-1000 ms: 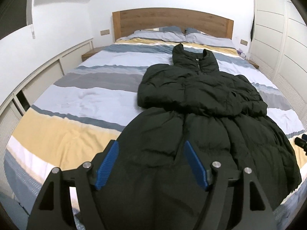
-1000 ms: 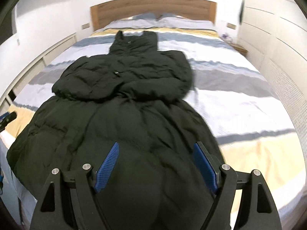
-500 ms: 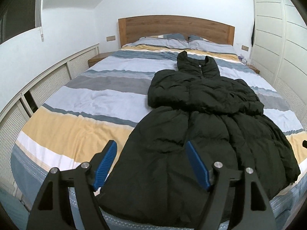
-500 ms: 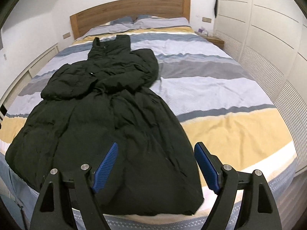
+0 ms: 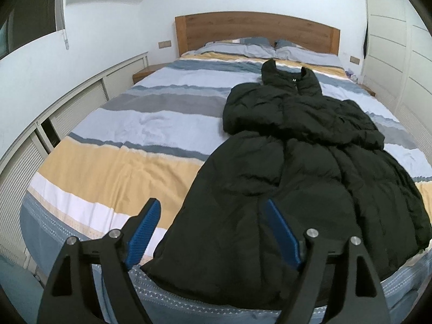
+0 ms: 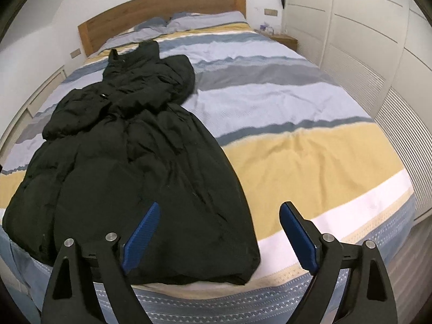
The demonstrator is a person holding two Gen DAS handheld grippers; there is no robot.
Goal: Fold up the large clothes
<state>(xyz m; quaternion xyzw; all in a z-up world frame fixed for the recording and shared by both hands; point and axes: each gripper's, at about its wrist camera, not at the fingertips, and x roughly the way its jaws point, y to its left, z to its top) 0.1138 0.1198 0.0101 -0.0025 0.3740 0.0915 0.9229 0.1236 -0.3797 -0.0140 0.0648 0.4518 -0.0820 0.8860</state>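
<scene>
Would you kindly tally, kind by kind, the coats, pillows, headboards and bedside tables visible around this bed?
Black padded coat: 1
Pillows: 2, at the head of the bed
Wooden headboard: 1
Bedside tables: 2, one on each side of the bed
Total: 6

The coat (image 6: 129, 167) covers the bed's (image 6: 297, 145) lower left in the right wrist view. Small items on the nightstand (image 6: 283, 37), upper right, are too tiny to identify. Both gripper bodies are cut off by the bottom edge.
</scene>
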